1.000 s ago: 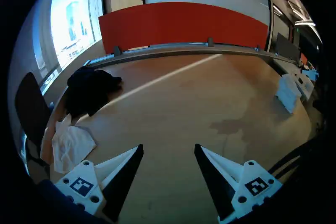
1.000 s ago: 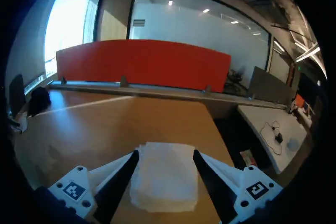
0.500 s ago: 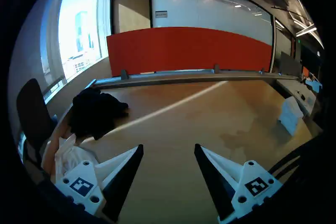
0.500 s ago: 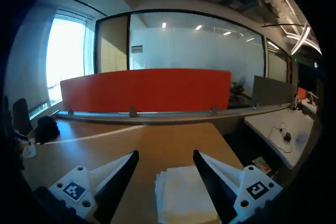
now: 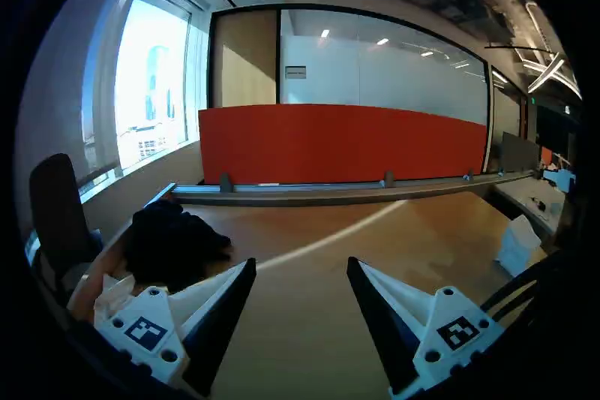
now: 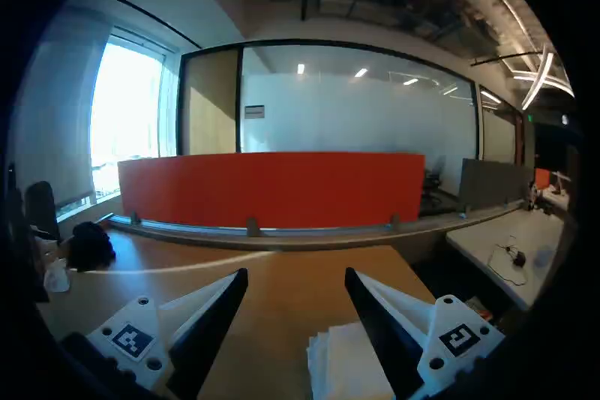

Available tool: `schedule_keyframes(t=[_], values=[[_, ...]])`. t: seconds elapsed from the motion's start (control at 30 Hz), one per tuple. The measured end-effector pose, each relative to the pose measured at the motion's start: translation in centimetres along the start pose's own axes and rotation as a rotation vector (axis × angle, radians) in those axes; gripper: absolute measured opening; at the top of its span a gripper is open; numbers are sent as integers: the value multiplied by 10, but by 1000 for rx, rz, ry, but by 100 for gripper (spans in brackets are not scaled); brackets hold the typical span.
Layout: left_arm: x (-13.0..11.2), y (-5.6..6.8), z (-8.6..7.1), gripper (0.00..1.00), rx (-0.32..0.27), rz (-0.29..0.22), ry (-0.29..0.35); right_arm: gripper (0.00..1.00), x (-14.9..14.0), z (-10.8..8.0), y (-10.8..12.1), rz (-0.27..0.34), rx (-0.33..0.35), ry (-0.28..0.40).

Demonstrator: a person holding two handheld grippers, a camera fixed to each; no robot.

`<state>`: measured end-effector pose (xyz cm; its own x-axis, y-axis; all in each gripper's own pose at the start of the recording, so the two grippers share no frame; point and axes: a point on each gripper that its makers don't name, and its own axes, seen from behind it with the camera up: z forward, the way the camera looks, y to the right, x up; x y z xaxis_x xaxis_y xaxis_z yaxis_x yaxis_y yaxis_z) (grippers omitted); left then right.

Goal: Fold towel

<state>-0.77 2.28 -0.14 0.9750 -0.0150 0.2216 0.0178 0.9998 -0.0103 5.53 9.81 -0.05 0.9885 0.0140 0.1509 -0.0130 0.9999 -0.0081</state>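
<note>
Left tongs (image 5: 300, 260) stand wide, their two white fingers well spread with nothing but bare table (image 5: 315, 332) between them. They are held level above the wooden top and touch nothing. Seen in the left gripper view, the towel (image 5: 517, 244), a folded white stack, lies far off to the right by the table's edge, well apart from these tongs and outside the right-hand finger. On the other side, near the left-hand finger, a black garment (image 5: 171, 246) lies in a heap, with a crumpled white cloth (image 5: 112, 296) just in front of it and a dark chair (image 5: 56, 212) beyond the table's corner. A red divider (image 5: 337, 145) runs along the far side of the table, and a bright window (image 5: 150, 115) stands to the left

Right tongs (image 6: 296, 271) are wide as well and hold nothing. In the right gripper view the towel (image 6: 337, 364) lies flat on the table (image 6: 277, 302), low in the picture, close under the right-hand finger, which hides part of it. Its near left part shows in the gap between the fingers, below their tips. Whether that finger touches it cannot be told. The black garment (image 6: 90, 244) and the white cloth (image 6: 56, 277) lie far to the left, well apart from the towel, and the red divider (image 6: 277, 190) closes the table at the back
</note>
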Motion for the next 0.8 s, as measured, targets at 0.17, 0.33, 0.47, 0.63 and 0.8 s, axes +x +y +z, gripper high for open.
schedule_keyframes(t=[0.17,0.33,0.47,0.63,0.8], values=[[15,0,3,89,-1,-9,47,100,7,3,-16,2,-4,21],[25,0,5,90,-1,-15,80,100,13,5,-33,10,-1,40],[33,2,7,90,-5,-24,100,100,21,7,-47,16,-7,54],[39,3,7,90,-14,-34,121,100,29,8,-62,7,-15,73],[41,3,8,89,-19,-38,134,100,30,9,-77,-2,-12,76]])
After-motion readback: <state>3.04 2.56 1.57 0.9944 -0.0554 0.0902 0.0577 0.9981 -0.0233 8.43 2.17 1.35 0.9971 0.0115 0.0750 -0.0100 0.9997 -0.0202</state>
